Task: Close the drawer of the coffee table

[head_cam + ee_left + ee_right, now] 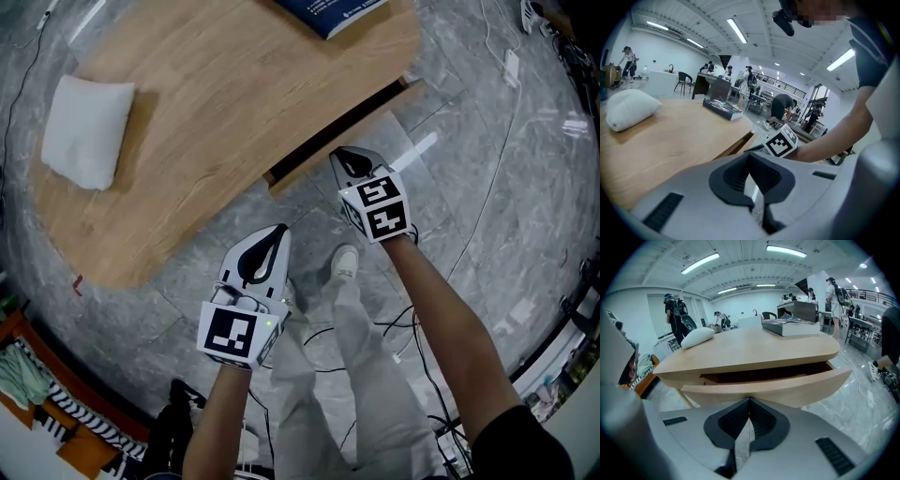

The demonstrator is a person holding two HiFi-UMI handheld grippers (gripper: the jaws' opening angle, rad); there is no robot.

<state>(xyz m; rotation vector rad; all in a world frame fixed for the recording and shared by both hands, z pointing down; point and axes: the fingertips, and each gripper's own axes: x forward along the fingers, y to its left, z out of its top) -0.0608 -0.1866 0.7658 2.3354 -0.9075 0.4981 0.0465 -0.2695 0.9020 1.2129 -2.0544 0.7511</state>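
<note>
Right gripper view shows your right tool (749, 401) clenched shut on nothing, its tips just before the front of the drawer (787, 385), which stands ajar under the near edge of the counter (216, 103). Your left tool (750, 157) is also clenched and empty, held beside that edge, apart from the drawer.

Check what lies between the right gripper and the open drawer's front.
Nothing. In the right gripper view, the right gripper, jaws shut, points straight at the drawer front with no object between them; whether they touch is unclear.
</note>
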